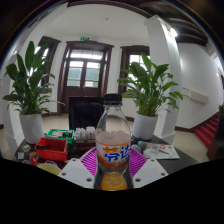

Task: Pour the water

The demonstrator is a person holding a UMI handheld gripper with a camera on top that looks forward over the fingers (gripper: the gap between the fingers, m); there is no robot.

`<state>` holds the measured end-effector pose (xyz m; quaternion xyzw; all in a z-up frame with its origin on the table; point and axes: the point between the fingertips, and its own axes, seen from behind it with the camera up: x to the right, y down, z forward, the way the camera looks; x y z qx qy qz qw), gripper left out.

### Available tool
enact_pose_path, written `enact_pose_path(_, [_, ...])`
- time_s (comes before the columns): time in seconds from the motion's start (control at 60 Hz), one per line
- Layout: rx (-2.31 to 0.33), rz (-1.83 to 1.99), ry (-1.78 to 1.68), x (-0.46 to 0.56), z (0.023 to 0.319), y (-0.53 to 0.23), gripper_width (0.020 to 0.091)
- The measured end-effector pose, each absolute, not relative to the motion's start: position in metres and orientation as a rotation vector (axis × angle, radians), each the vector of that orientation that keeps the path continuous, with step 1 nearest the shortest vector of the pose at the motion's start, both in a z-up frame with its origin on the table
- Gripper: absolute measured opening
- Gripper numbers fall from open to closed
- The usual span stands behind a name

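Observation:
A clear plastic bottle [112,140] with a blue-and-white label and orange drink in its bottom stands upright between my fingers. My gripper [112,166] holds it: the magenta pads [90,160] press against the bottle on both sides at label height. The bottle's white cap [113,99] is on. The bottle hides the table directly ahead of the fingers.
Beyond the bottle lies a table with a red basket [51,147] and small items at the left and papers [160,151] at the right. Two potted plants [30,90] [150,92] flank a dark chair [85,112]. Doors [84,70] stand at the back.

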<state>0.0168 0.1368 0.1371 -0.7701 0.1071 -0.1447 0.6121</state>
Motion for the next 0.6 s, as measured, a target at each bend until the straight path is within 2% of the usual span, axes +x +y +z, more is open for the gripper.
enact_pose_path(0.083, [-1.788, -0.309, 0.255, 0.015, 0.117, 0.14, 0.0386])
enact_pose_path(0.25, [-1.741, -0.32, 0.255, 0.015, 0.122, 0.138, 0.0383])
enact_pose_path(0.35, [-1.728, -0.318, 0.253, 0.016, 0.122, 0.135, 0.043])
enact_pose_path(0.517, [-1.745, -0.317, 0.245, 0.015, 0.12, 0.132, 0.0517])
enact_pose_path(0.6, [-1.79, -0.316, 0.25, 0.016, 0.111, 0.123, 0.0673])
